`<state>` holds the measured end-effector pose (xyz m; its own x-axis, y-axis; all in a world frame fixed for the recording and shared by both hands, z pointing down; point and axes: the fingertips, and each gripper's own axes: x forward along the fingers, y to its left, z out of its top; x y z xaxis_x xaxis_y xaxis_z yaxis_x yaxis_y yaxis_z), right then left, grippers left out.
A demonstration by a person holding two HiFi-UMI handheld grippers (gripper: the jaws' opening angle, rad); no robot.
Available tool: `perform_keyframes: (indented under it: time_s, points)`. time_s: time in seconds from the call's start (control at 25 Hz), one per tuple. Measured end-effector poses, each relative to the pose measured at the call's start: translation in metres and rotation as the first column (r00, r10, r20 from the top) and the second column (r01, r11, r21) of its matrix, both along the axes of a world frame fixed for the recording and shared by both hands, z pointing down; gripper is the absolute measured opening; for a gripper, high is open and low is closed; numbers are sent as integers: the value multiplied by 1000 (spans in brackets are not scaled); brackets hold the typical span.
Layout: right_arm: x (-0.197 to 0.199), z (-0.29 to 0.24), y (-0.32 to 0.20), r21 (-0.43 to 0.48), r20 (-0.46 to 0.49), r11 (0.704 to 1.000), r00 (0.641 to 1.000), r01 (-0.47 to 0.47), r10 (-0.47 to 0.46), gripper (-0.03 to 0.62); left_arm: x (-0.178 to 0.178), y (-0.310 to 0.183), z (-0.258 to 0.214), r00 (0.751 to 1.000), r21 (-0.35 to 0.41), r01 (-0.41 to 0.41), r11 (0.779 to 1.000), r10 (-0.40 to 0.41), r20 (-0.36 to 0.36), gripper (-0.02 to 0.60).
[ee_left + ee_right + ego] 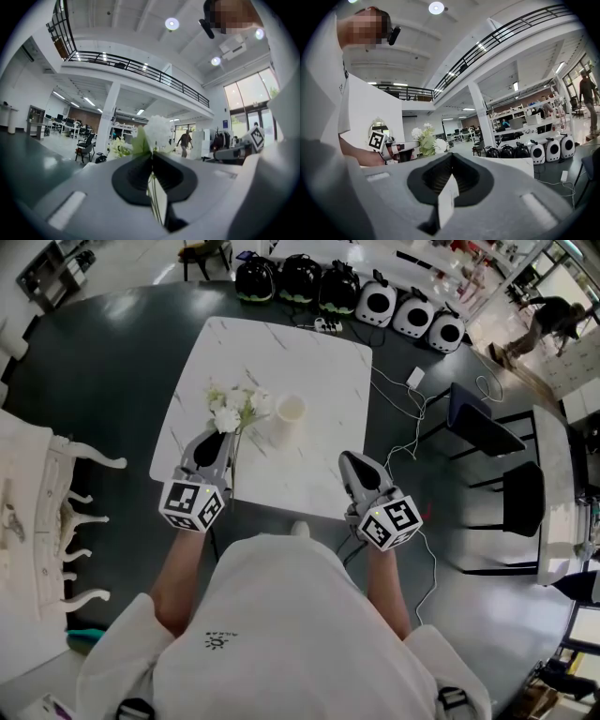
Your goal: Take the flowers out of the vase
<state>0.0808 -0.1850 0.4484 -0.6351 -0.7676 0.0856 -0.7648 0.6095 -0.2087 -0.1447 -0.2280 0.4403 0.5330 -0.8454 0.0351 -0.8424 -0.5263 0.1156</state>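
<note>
**Table** (309, 352): square top with rounded corners, white with faint grey marble veining, smooth and matt. It was set on a dark, glossy floor (103, 371).

**Flowers** (236, 409): a small bunch of rounded white blooms, pale green leaves and thin green stems (152, 192). They were recorded over the left half of the table, out of the vase and just to its left. The stems ran toward the near edge.

**Vase** (289, 418): a plain cream cylinder with an open round mouth, smooth-walled. It was stood upright near the middle of the table. Whether a bloom touched it could not be told.

**Left hand-held gripper** (223, 437): a grey moulded shell with black ribbed pads and a cube of black-and-white square markers (192, 505) at its near end. In the left gripper view its jaws were pinched on the flower stems, with a white bloom (158, 131) seen just beyond the tips (151, 157).

**Right hand-held gripper** (350, 461): of the same make, held at the table's near right corner, well apart from the vase. Its jaws were pressed together with nothing between them (450, 157).

**Cases** (300, 279): rounded shells, three black and three white, were lined up on the floor beyond the far edge.
</note>
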Motion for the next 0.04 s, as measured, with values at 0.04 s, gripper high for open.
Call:
perform_keyframes:
  time_s: [0.04]
  points:
    - [0, 0, -1, 0, 0, 1000, 1000, 1, -1, 0, 0, 0, 0, 1000, 0, 1, 1000, -1, 0, -11]
